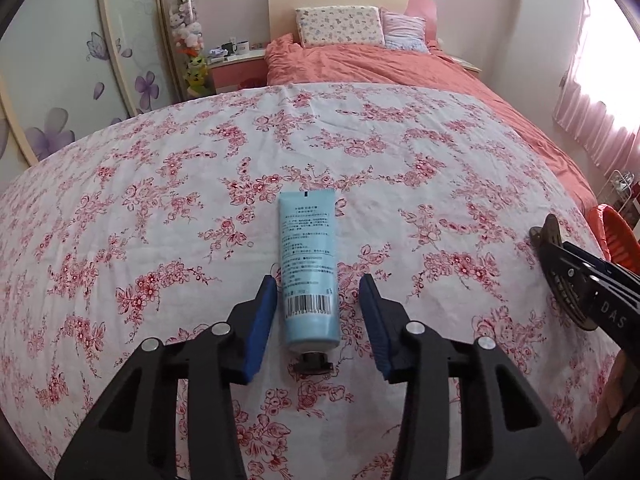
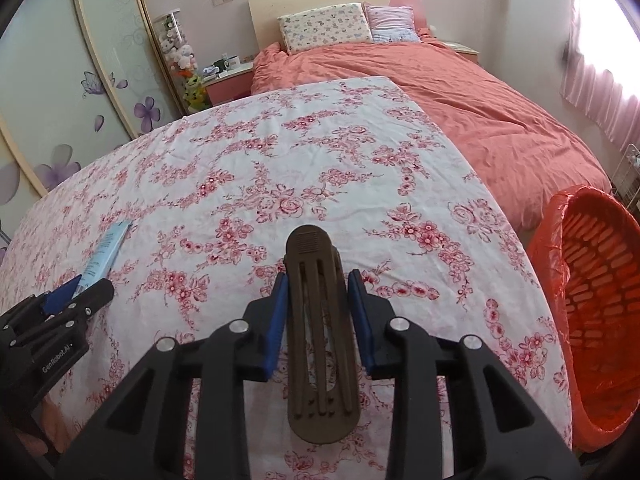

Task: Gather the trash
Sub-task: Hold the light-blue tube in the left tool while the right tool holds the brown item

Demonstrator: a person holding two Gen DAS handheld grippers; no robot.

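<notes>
A light blue tube [image 1: 308, 248] with a black cap lies on the floral cloth, cap end toward me. My left gripper [image 1: 317, 280] straddles its lower half: the left pad sits right beside the tube and the right pad stands clear of it, so the gripper is open. A brown hair clip [image 2: 320, 340] runs lengthwise between the blue pads of my right gripper [image 2: 318, 276], which is shut on the clip's two sides. The right wrist view also shows the tube [image 2: 108, 248] and the left gripper [image 2: 80, 284] at far left. The left wrist view catches the clip [image 1: 550, 236] at far right.
The floral cloth [image 1: 160, 200] covers a table in front of a bed [image 2: 460, 92] with a salmon duvet. An orange slotted bin [image 2: 600, 280] lined with a red bag stands just past the table's right edge. A wardrobe and a nightstand stand at the left.
</notes>
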